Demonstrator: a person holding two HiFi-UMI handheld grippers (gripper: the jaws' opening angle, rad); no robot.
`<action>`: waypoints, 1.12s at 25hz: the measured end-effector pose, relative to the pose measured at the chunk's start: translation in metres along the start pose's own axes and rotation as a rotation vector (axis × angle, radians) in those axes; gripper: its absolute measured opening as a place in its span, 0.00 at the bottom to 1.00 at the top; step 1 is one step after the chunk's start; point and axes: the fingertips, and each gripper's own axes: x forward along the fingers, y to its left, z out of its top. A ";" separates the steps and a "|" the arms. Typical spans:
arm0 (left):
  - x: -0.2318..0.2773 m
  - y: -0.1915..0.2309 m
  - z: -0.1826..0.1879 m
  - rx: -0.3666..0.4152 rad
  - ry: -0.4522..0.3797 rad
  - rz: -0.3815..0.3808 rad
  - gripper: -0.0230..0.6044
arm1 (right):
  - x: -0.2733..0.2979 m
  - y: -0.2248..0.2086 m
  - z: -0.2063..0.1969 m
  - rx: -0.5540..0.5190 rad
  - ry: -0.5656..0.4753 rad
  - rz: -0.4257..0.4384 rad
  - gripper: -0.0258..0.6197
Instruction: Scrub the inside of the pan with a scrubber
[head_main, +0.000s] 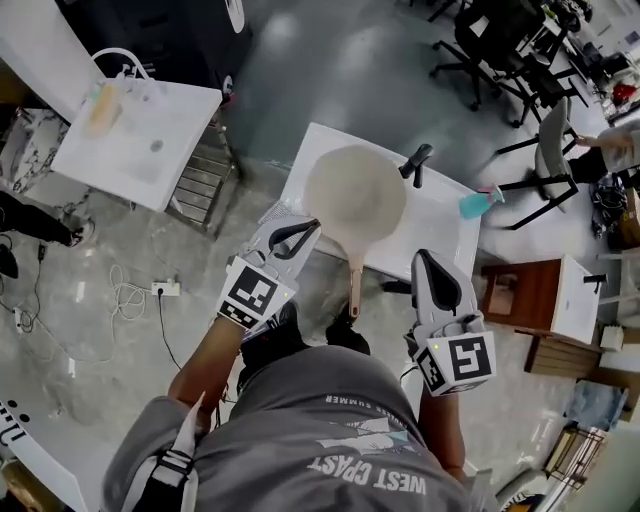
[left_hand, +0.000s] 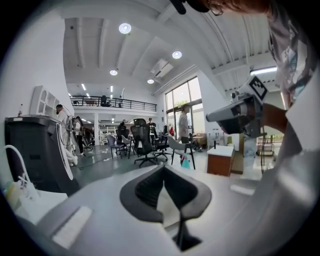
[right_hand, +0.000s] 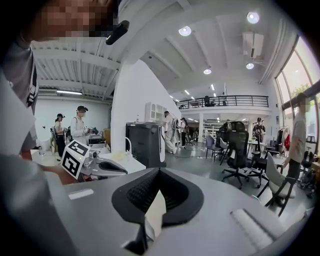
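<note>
While your left gripper (head_main: 293, 238) and right gripper (head_main: 434, 272) both hang with jaws together and empty, the pan (head_main: 355, 190) sits on the table (head_main: 440, 215) just ahead. It looks rigid, likely weighty and slick inside, so take its long handle (head_main: 355, 285), pointing at you.

Words on the person's grey shirt (head_main: 370, 455)

Seen from the head view, big white letters on the shirt say "WEST COAST", upside down. A smaller line next to them looks like it ends in "SUMMER". The cube (head_main: 255, 295) on the left tongs (head_main: 303, 228) and the cube (head_main: 460, 362) on the right tongs (head_main: 428, 258) show black-and-white square code marks.
</note>
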 end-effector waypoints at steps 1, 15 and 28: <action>0.001 0.003 -0.008 -0.002 0.020 0.015 0.04 | 0.002 -0.001 -0.001 0.000 0.002 0.006 0.04; 0.041 0.035 -0.153 -0.013 0.393 0.056 0.09 | 0.037 -0.025 -0.024 0.007 0.081 0.080 0.04; 0.067 0.049 -0.307 -0.046 0.772 0.036 0.41 | 0.063 -0.035 -0.050 0.005 0.160 0.128 0.04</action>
